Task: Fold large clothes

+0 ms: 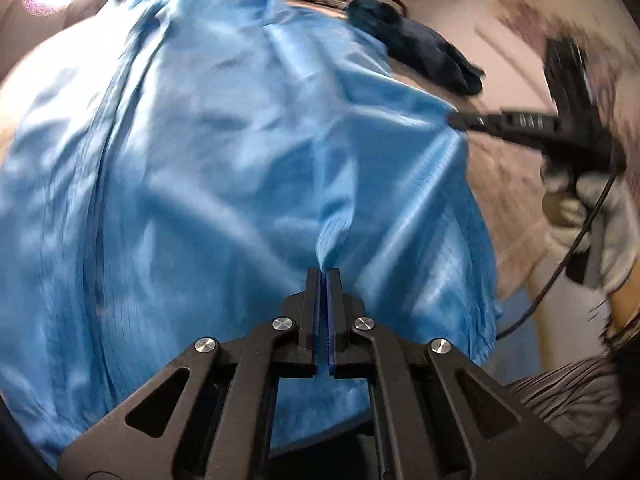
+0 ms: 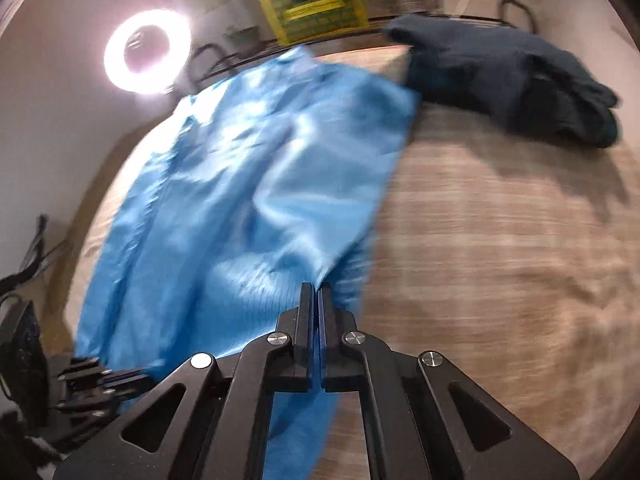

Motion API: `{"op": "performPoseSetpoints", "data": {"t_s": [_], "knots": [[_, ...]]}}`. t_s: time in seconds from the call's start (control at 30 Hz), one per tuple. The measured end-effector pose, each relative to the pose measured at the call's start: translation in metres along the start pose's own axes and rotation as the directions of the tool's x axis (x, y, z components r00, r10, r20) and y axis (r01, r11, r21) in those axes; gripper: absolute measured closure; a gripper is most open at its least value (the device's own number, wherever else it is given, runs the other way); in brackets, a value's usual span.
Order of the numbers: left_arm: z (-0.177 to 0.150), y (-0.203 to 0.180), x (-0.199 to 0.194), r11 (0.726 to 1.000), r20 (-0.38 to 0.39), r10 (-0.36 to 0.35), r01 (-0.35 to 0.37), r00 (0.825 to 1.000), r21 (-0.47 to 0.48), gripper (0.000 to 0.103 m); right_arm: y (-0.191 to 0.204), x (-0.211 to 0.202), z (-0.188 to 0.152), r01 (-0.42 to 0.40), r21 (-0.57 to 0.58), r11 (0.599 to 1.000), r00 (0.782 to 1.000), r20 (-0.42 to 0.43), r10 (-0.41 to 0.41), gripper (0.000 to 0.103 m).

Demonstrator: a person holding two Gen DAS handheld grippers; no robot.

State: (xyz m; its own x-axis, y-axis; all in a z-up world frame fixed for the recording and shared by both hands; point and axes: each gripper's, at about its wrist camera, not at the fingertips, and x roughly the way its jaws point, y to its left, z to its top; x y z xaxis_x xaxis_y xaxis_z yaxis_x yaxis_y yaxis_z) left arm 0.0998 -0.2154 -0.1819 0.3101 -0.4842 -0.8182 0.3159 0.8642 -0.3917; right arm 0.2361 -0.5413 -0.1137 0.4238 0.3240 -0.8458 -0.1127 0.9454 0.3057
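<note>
A large shiny blue garment (image 1: 224, 168) lies spread over the beige bed surface (image 2: 500, 240). My left gripper (image 1: 324, 272) is shut, pinching a raised fold of the blue fabric between its pads. In the right wrist view my right gripper (image 2: 317, 286) is shut on the garment's (image 2: 248, 184) right edge. The left wrist view also shows the right gripper (image 1: 454, 120) at the garment's right corner, held by a gloved hand (image 1: 600, 216). At the lower left of the right wrist view the left gripper's (image 2: 132, 378) black fingers reach into the blue cloth.
A dark navy garment (image 2: 516, 80) lies bunched at the far right of the bed, also seen as a dark pile (image 1: 416, 52) in the left wrist view. A lit ring light (image 2: 146, 50) and a yellow box (image 2: 316, 4) stand beyond the far edge. A black cable (image 1: 560, 272) hangs from the right gripper.
</note>
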Motion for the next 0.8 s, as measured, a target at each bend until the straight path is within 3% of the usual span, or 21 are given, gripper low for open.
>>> {"op": "performPoseSetpoints", "data": {"t_s": [0.17,0.23,0.33,0.4,0.43,0.47,0.53,0.57,0.63,0.8], "knots": [[-0.014,0.014,-0.007,0.995,0.001,-0.058,0.057,0.998,-0.077,0.103,0.007,-0.002,0.004,0.116,-0.078,0.99,0.992,-0.04,-0.12,0.098],[-0.017,0.014,-0.015,0.991,0.017,-0.089,0.09,0.996,-0.099,0.103,0.019,-0.015,0.012,0.168,-0.122,0.978,0.985,-0.003,-0.17,0.096],[-0.017,0.007,-0.024,0.984,0.037,-0.13,0.134,0.991,-0.115,0.099,0.024,-0.032,0.032,0.123,-0.114,0.986,0.992,0.052,-0.118,0.087],[-0.013,-0.002,-0.022,0.985,0.03,-0.137,0.14,0.99,-0.103,0.064,0.023,-0.036,0.052,0.07,-0.085,0.994,0.995,0.073,-0.064,0.085],[-0.011,-0.007,-0.019,0.988,0.037,-0.13,0.133,0.991,-0.083,0.041,0.023,-0.036,0.065,0.037,-0.072,0.997,0.997,0.077,-0.032,0.085],[-0.011,-0.01,-0.017,0.99,0.049,-0.12,0.123,0.992,-0.065,0.039,0.023,-0.033,0.08,-0.004,-0.055,0.998,0.997,0.076,0.008,0.085],[-0.008,-0.016,-0.005,0.995,0.027,-0.1,0.101,0.995,-0.027,0.042,0.026,-0.023,0.106,-0.062,-0.023,0.998,0.995,0.072,0.064,0.085],[-0.008,-0.016,0.001,0.994,0.011,-0.106,0.107,0.994,-0.022,0.066,0.026,-0.017,0.119,-0.083,-0.007,0.997,0.994,0.07,0.083,0.085],[-0.008,-0.014,0.013,0.991,-0.029,-0.129,0.128,0.991,-0.025,0.103,0.024,0.001,0.146,-0.11,0.044,0.993,0.992,0.07,0.107,0.085],[-0.012,-0.002,0.012,0.962,-0.04,-0.259,0.254,0.965,-0.098,0.103,0.019,0.058,0.197,-0.187,0.18,0.966,0.981,0.077,0.176,0.085]]}}
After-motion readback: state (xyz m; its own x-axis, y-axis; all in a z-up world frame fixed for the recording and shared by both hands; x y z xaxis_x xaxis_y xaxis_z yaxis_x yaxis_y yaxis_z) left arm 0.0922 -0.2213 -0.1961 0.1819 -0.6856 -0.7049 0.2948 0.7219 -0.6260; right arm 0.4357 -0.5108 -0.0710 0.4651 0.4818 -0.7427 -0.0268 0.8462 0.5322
